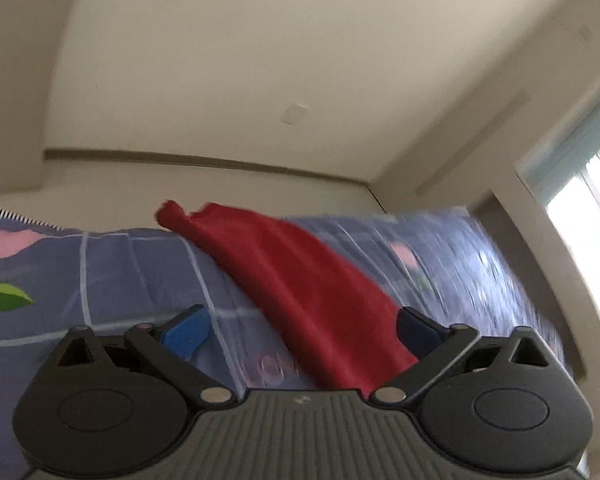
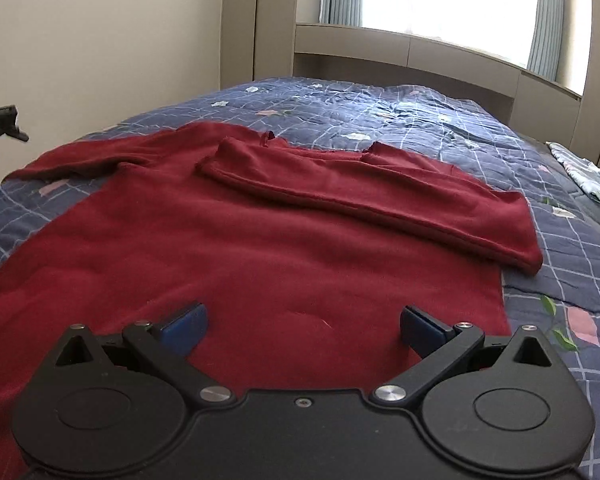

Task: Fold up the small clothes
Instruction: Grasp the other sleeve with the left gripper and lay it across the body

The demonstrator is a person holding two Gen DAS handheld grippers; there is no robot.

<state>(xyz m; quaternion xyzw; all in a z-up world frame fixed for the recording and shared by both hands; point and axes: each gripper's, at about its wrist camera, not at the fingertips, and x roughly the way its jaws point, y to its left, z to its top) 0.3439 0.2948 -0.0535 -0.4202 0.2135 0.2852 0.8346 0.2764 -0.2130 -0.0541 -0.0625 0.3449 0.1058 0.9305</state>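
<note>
**Red garment spread on quilted bed, one sleeve folded in**

Red garment (image 2: 260, 232) flat on blue checked quilt (image 2: 440, 120), right sleeve (image 2: 380, 196) folded across the chest, left sleeve (image 2: 80, 156) stretched toward the quilt's left edge. Right gripper (image 2: 302, 322) over the hem, jaws wide, nothing between. Left gripper (image 1: 300, 328) likewise wide; red cloth between its fingers, apparently unpinched in blurred view.

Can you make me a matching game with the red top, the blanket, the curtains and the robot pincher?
Things:
1. red top
2. blanket
3. curtains
4. right gripper

States:
A. hanging by the bright window
B. blue with white lines and flowers
C. one sleeve folded across its body
D. open, holding nothing

Pairs: 1-C, 2-B, 3-A, 4-D
</note>
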